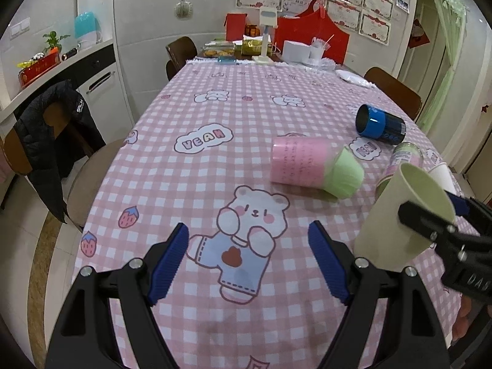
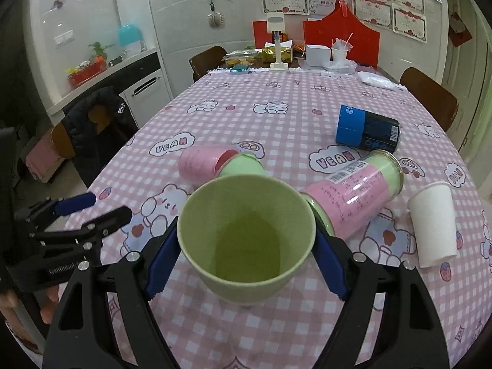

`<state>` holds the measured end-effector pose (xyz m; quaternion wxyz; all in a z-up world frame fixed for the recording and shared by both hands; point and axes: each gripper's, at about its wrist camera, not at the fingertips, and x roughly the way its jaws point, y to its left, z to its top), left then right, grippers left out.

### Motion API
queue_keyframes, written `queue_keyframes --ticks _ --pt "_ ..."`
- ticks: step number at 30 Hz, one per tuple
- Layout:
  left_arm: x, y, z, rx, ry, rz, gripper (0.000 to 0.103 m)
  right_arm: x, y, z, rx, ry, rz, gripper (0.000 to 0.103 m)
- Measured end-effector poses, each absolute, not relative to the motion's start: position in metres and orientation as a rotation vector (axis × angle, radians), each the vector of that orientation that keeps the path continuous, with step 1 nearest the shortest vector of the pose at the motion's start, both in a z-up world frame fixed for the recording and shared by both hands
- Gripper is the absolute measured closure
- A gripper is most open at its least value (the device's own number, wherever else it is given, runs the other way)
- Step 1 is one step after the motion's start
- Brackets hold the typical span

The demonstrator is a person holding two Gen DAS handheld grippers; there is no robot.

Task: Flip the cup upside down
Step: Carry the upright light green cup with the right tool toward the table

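Observation:
A light green cup [image 2: 246, 240] sits between the blue pads of my right gripper [image 2: 246, 261], mouth toward the camera, tilted above the pink checked tablecloth [image 2: 276, 117]. The right gripper is shut on it. In the left wrist view the same green cup [image 1: 396, 221] shows at the right, held tilted by the right gripper [image 1: 436, 224]. My left gripper [image 1: 249, 261] is open and empty over the bear print, left of the cup. It also shows in the right wrist view [image 2: 92, 209].
A pink-and-green can [image 1: 307, 166] lies on its side mid-table, a second one [image 2: 356, 193] lies right of the cup. A blue-and-black can [image 2: 366, 130] lies farther back. A white paper cup [image 2: 433, 224] stands upside down at right. Clutter lines the far edge; chairs surround the table.

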<state>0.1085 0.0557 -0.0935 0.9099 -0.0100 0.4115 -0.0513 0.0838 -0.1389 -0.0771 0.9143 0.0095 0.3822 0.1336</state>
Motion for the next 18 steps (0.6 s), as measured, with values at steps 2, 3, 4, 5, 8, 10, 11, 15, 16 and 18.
queue_keyframes --ticks 2,3,4,5,8,10,11,15,16,18 --pt "0.105 0.054 -0.091 -0.017 0.842 -0.106 0.024 0.078 -0.141 -0.077 0.027 0.779 0.279 0.027" --pt "0.104 0.053 -0.09 -0.016 0.839 -0.106 0.024 0.076 -0.141 -0.077 0.031 0.775 0.28 0.027" --pt "0.101 0.051 -0.089 -0.014 0.835 -0.107 0.024 0.075 -0.142 -0.077 0.034 0.774 0.282 0.027" --pt "0.1 0.05 -0.088 -0.012 0.833 -0.107 0.024 0.074 -0.143 -0.077 0.036 0.774 0.284 0.027" --pt "0.094 0.048 -0.084 -0.009 0.825 -0.104 0.024 0.068 -0.143 -0.076 0.034 0.759 0.285 0.027" --pt "0.092 0.048 -0.083 -0.01 0.819 -0.099 0.024 0.066 -0.142 -0.076 0.027 0.754 0.284 0.027" --pt "0.09 0.047 -0.082 -0.011 0.818 -0.098 0.024 0.064 -0.142 -0.076 0.026 0.755 0.284 0.027" --pt "0.084 0.045 -0.08 -0.005 0.811 -0.099 0.024 0.058 -0.14 -0.077 0.019 0.752 0.291 0.027" --pt "0.083 0.045 -0.08 -0.004 0.812 -0.099 0.024 0.056 -0.139 -0.078 0.014 0.751 0.289 0.027" --pt "0.081 0.044 -0.08 -0.001 0.812 -0.1 0.024 0.055 -0.138 -0.079 0.008 0.753 0.29 0.027"
